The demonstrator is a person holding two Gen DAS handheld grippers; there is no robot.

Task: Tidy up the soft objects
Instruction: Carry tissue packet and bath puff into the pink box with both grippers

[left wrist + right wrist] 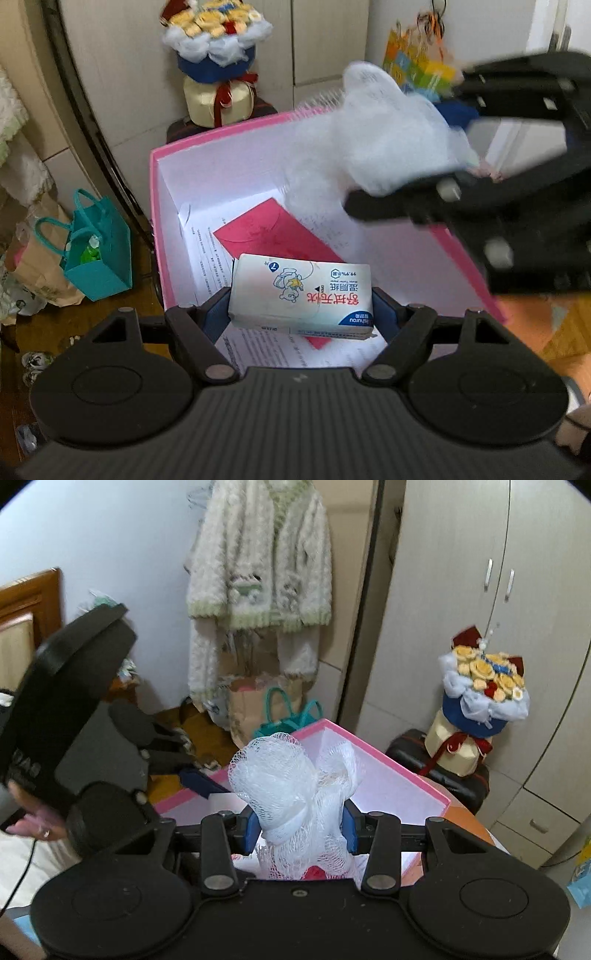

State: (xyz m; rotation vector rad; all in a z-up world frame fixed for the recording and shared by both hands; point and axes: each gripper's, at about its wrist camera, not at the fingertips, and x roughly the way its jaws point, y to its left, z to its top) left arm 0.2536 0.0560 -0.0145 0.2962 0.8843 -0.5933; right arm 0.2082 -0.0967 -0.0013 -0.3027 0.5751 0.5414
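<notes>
White mesh puff (291, 786), bunched, pinched in right tongs (300, 829), wipes pack (301, 293) apparently gripped by left tongs (301, 314)

Pale wardrobe (498, 602) fills the back wall; beside it a flower bouquet (480, 690) on a dark suitcase (443, 775), fluffy cardigan (258, 565) hanging further left, wooden floor (55, 325).

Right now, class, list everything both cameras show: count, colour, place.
wet-wipes pack: one, white and blue, between left gripper's pads, over the box
mesh bath pouf: one, white, in right gripper
storage box: one, pink outside, white inside, open
envelope: one, red, inside box
printed sheets: several, white, box floor
bouquet: one, yellow and blue, by wardrobe
gift bag: one, teal, floor
cardigan: one, cream, hanging
left gripper: black
right gripper: black
</notes>
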